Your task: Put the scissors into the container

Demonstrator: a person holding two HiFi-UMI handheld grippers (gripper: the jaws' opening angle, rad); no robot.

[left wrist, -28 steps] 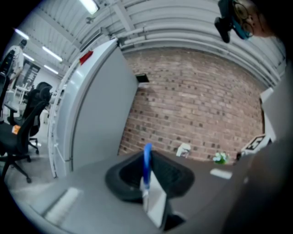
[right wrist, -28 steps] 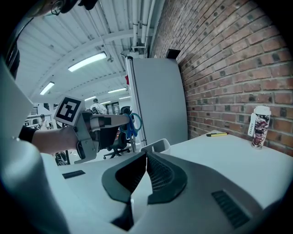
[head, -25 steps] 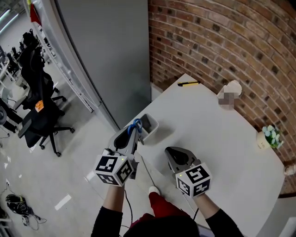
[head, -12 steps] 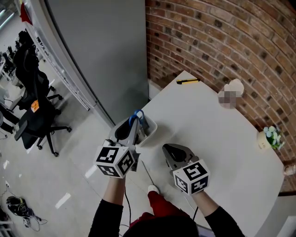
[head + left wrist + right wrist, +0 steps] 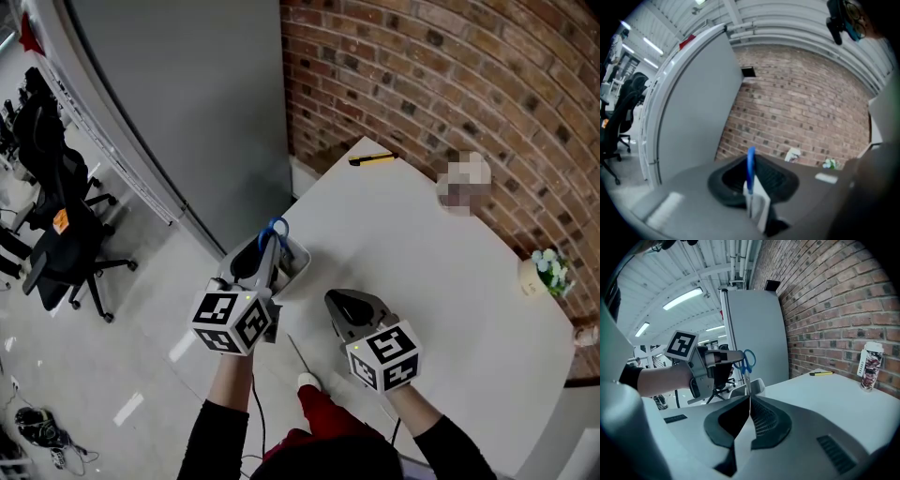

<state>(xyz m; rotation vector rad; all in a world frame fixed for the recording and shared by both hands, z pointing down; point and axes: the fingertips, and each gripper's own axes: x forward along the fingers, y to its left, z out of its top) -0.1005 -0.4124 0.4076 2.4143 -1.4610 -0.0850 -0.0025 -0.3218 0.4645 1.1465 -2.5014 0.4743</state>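
Note:
Blue-handled scissors (image 5: 275,231) stand upright in my left gripper (image 5: 268,253), which is shut on them. In the right gripper view the scissors (image 5: 748,361) hang blades down, tips at the rim of the pale open container (image 5: 755,385). That container (image 5: 294,261) sits at the near left corner of the white table (image 5: 422,262). In the left gripper view only the thin blue handle (image 5: 750,168) shows, rising between the jaws. My right gripper (image 5: 341,302) hovers over the table just right of the container, shut with nothing in it; its jaws meet along a seam in its own view (image 5: 750,401).
A yellow and black pen (image 5: 372,159) lies at the table's far corner by the brick wall (image 5: 422,84). A paper cup (image 5: 870,365) and a small potted plant (image 5: 542,274) stand along the wall side. A grey partition (image 5: 187,94) and office chairs (image 5: 56,216) lie left, off the table.
My left gripper has carried the scissors a little forward and up over the container's near end. The right gripper has barely moved.

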